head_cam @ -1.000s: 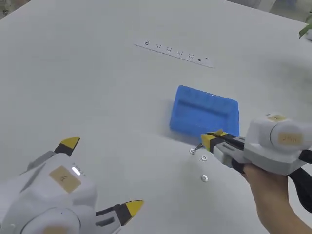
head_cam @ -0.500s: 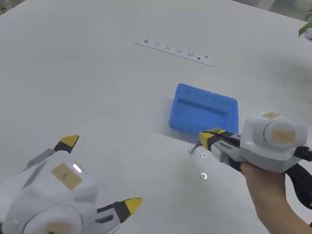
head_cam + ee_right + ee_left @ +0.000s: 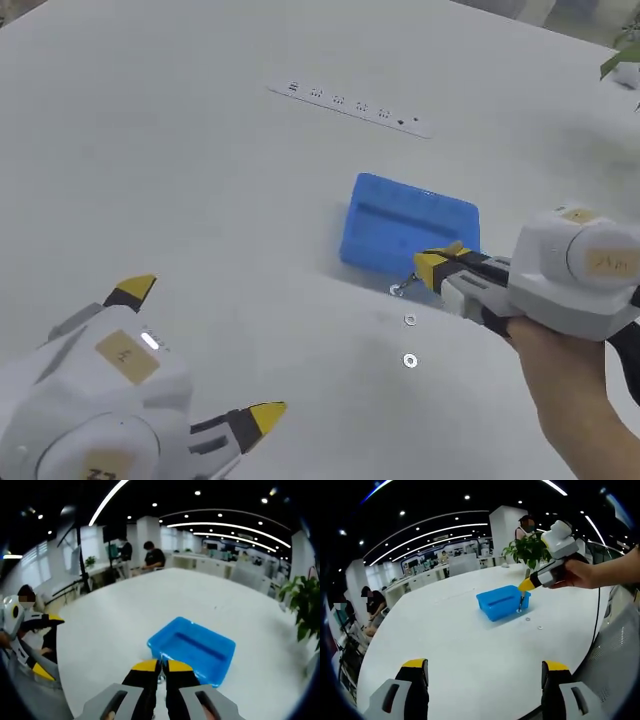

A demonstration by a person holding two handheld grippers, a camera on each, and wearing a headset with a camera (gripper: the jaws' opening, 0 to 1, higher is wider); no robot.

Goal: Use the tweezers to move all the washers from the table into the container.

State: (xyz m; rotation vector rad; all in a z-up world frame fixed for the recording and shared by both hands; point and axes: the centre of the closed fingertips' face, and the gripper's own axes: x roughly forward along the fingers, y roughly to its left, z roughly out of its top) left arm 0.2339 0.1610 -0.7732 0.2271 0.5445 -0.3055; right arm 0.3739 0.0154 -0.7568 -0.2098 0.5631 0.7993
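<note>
The blue container sits on the white table, also seen in the left gripper view and the right gripper view. My right gripper is shut on the tweezers, whose tip carries a small washer just off the table at the container's near edge. Two more washers lie on the table in front of it. My left gripper hovers open with nothing between its fingers at the lower left, its jaws wide apart in its own view.
A flush socket strip runs across the table behind the container. A potted plant stands at the far right edge of the table. People sit and stand at desks in the background.
The tweezers' tip has risen a little off the table with one washer and moved nearer the container. The left gripper has stayed in place; the head camera has shifted slightly.
</note>
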